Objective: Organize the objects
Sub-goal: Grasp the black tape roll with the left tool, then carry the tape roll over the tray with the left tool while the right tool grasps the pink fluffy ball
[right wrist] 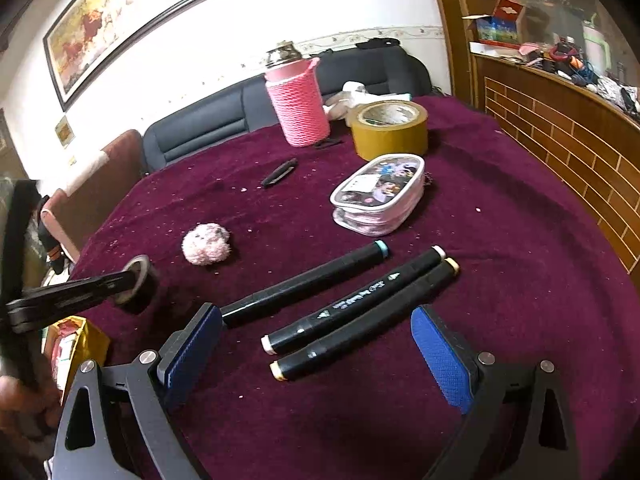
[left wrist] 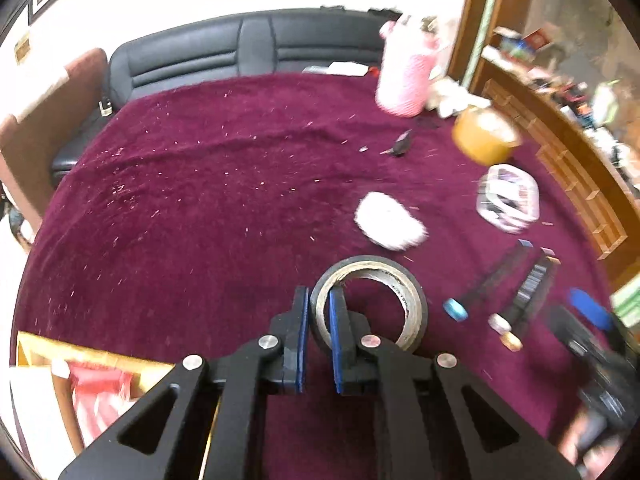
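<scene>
Tape roll (left wrist: 368, 304), near bench edge left of three markers (right wrist: 352, 308), sits pinched through its wall by left gripper (left wrist: 319, 312); right gripper (right wrist: 316, 356) hangs spread over markers; sorting looks barely begun, pouch (right wrist: 380, 196) and pompom (right wrist: 206, 244) still loose.

Left gripper (left wrist: 319, 312) fingers clamped together, pitched downward; right gripper (right wrist: 316, 354) fingers spread wide.

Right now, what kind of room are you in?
Probably a living room at home: a black sofa behind the table, a framed painting on the wall, and a cluttered wooden cabinet.
</scene>
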Demonstrator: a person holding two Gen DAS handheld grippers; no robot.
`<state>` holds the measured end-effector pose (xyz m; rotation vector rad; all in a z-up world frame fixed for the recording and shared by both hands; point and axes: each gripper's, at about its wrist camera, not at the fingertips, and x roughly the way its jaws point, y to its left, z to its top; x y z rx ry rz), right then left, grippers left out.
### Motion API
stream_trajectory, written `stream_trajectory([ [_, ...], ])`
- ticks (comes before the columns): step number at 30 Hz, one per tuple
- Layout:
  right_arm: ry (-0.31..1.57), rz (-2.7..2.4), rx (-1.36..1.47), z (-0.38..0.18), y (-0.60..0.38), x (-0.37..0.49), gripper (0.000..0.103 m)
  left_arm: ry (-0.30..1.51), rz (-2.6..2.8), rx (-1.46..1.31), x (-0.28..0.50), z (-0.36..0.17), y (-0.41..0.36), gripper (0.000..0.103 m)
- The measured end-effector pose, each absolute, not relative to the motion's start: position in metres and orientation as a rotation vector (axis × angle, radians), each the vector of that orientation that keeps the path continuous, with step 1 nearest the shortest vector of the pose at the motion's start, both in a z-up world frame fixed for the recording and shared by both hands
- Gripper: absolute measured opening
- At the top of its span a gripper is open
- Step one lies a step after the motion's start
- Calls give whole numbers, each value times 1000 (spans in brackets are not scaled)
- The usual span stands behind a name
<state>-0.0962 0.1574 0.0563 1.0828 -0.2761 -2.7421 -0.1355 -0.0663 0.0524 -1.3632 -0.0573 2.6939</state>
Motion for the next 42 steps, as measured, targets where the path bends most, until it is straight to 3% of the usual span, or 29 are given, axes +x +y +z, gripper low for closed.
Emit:
stream_trajectory([
  [5, -213, -2707, 1079, 62, 139, -98, 98, -145, 2684, -1286, -71, 78, -99, 9],
  [8, -170, -2663, 1111, 69, 115, -113, 98, -89, 2747, -1246, -33, 85, -119, 9],
  [12, 58, -2668, 1121, 73, 62, -140, 98, 56, 2875, -1197, 5, 90, -138, 9],
  [17, 77, -2622, 1223, 63, 20, -191, 97, 90, 2995, -1187, 31, 93, -163, 9],
  [19, 94, -2596, 1259, 55, 9, -200, 93, 48, 3012, -1206, 35, 90, -175, 9],
  [20, 142, -2591, 1284, 48, 0, -204, 84, 32, 3016, -1217, 35, 87, -179, 10],
  [22, 226, -2584, 1334, 38, -10, -206, 58, -18, 3016, -1242, 34, 82, -191, 10],
  [23, 275, -2594, 1367, 32, -13, -207, 39, -36, 3016, -1248, 35, 80, -195, 10],
  [24, 293, -2614, 1365, 32, -12, -205, 31, -58, 3019, -1250, 41, 78, -201, 10],
  [29, 142, -2598, 1371, 42, 13, -199, 21, -160, 3029, -1250, 51, 71, -217, 10],
  [42, -107, -2442, 1257, 94, 26, -105, 20, -255, 3050, -1216, 90, 73, -228, 10],
])
